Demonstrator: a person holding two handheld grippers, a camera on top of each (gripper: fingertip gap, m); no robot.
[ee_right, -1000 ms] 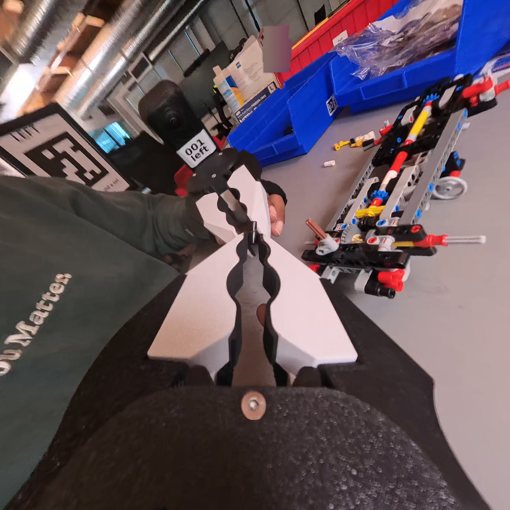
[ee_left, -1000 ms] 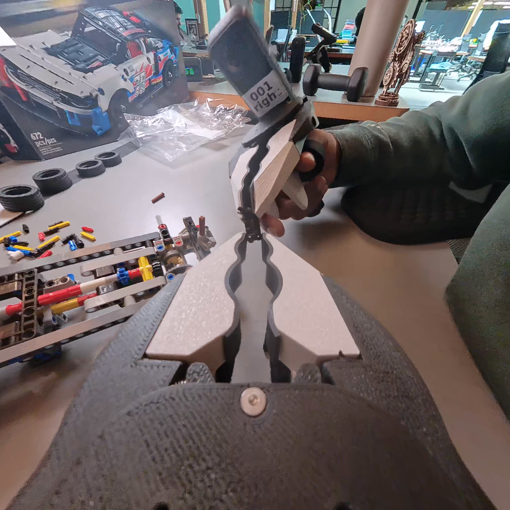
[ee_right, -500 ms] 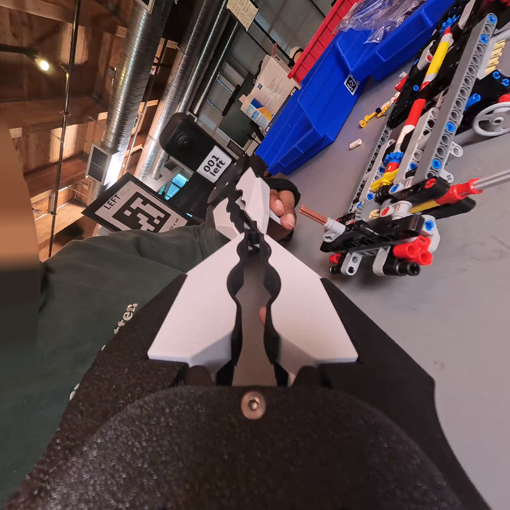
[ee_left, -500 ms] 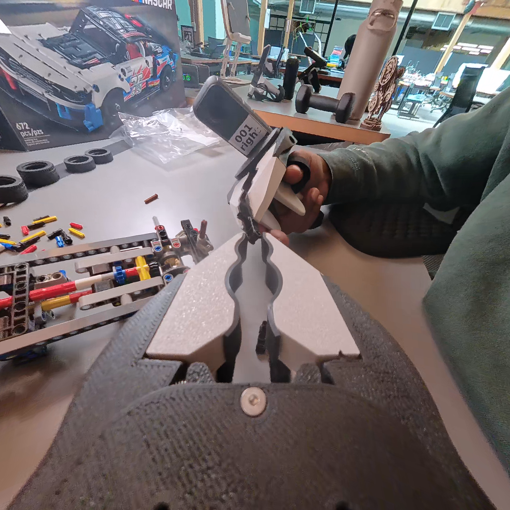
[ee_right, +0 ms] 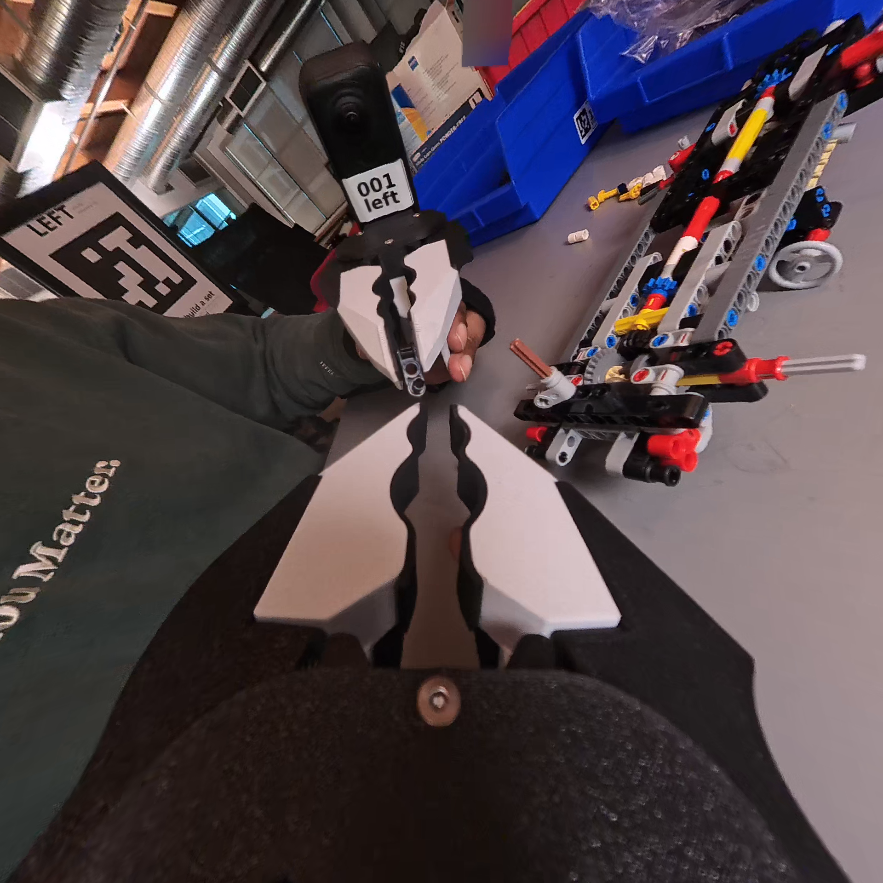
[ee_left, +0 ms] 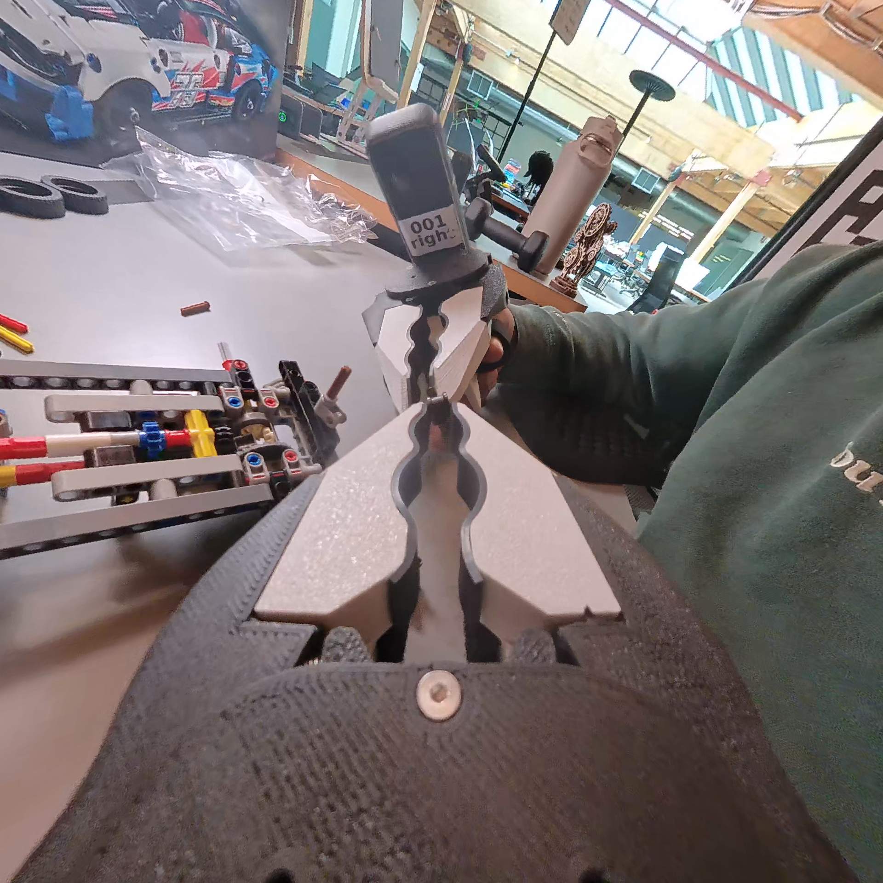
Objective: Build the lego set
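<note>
The partly built Lego car chassis [ee_left: 143, 444] lies on the grey table, left of the grippers; in the right wrist view it [ee_right: 693, 334] lies to the right. My left gripper [ee_left: 432, 405] is shut on a small black beam with holes [ee_right: 412, 371], held above the table. The left gripper [ee_right: 406, 377] faces the right gripper tip to tip. My right gripper [ee_right: 436, 408] stands a little open and empty, just short of the beam. It also shows in the left wrist view [ee_left: 425, 387], straight ahead of the left gripper.
The set's box [ee_left: 119, 71], a clear plastic bag [ee_left: 239, 205] and black tyres [ee_left: 48, 196] lie at the far left. Loose pins [ee_left: 14, 334] and a brown pin [ee_left: 195, 309] are near the chassis. Blue bins [ee_right: 573, 119] stand behind it. A person's green sleeve [ee_left: 669, 382] is beside the grippers. The tips of both grippers are at nearly the same place. The brown pin [ee_left: 195, 309] is about equally far from each gripper, around 25 cm.
Both grippers met tip to tip on the small black beam. Now the right gripper has opened and drawn back a little, and the beam stays in the left gripper.
</note>
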